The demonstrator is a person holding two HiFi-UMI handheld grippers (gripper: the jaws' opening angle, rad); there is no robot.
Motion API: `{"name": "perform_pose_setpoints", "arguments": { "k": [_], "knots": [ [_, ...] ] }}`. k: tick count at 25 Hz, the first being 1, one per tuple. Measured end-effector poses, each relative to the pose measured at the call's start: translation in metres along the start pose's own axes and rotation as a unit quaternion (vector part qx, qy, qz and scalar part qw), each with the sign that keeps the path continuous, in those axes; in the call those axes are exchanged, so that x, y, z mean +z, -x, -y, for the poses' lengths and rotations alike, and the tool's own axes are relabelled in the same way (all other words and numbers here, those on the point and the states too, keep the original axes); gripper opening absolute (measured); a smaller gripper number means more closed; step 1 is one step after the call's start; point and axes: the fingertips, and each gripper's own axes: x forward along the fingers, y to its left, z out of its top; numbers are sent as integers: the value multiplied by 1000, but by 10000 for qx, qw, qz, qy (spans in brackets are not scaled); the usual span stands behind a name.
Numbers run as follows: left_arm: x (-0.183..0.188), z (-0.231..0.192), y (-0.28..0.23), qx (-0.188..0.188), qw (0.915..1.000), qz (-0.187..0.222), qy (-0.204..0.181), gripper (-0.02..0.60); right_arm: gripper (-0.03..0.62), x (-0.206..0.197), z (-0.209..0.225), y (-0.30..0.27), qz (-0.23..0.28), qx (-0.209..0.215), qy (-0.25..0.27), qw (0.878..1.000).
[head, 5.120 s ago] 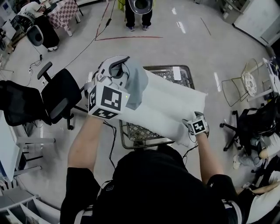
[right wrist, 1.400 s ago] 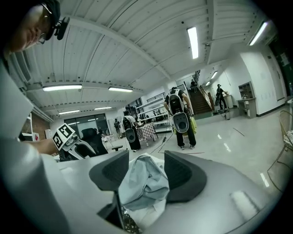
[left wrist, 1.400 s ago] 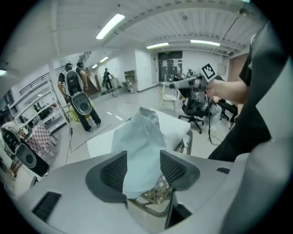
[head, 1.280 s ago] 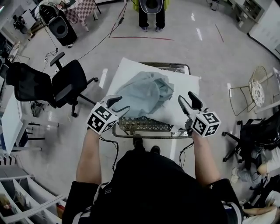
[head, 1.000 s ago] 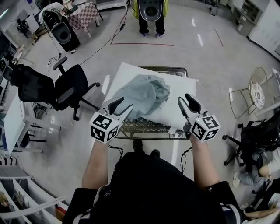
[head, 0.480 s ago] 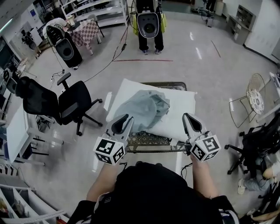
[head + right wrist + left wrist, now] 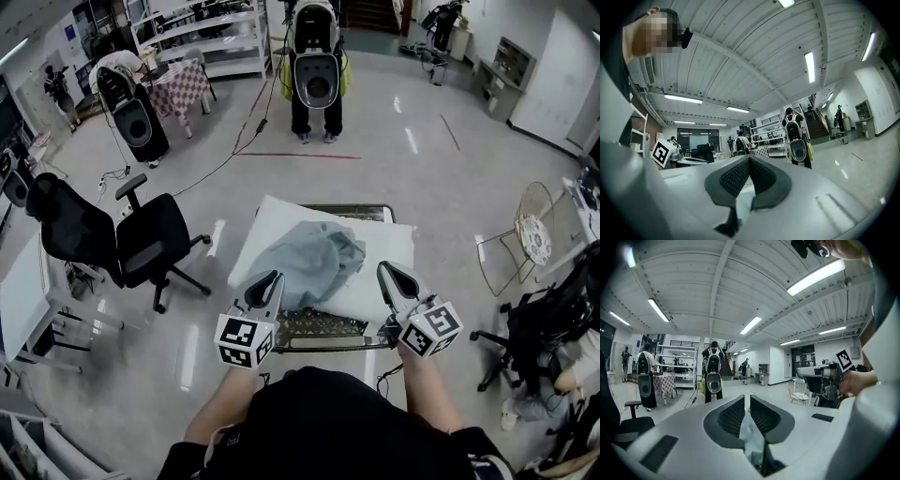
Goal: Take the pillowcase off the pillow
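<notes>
A white pillow lies across a wire cart. The grey-blue pillowcase sits crumpled on the pillow's left half, off the pillow. Both grippers hover level over the cart's near edge, apart from the cloth, each holding nothing. My left gripper has just been closing; in the left gripper view only a thin slit shows between its pads, with nothing in it. My right gripper is shut and empty, its pads meeting in the right gripper view.
A black office chair stands left of the cart and a wire chair to its right. A person stands beyond the cart. A black speaker and shelves are at the back left.
Both grippers rose and drew back from the pillow and pillowcase towards the cart's near edge. Their jaws, wide open a second ago, have come together.
</notes>
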Motion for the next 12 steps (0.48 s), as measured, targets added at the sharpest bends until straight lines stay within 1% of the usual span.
{"name": "perform_pose_setpoints", "arguments": {
  "k": [4, 7, 9, 12],
  "knots": [
    [29, -24, -24, 87, 9996, -21, -254, 37, 8, 35, -2, -29, 106, 81, 263, 9996],
    [49, -31, -42, 54, 9995, -31, -296, 37, 8, 55, -3, -43, 249, 79, 354, 9990],
    [58, -34, -47, 84, 9997, 17, -230, 37, 8, 59, -5, -48, 269, 84, 368, 9989],
    [61, -34, -44, 152, 9997, 106, -142, 36, 8, 51, -10, -49, 147, 133, 420, 9989]
  ]
}}
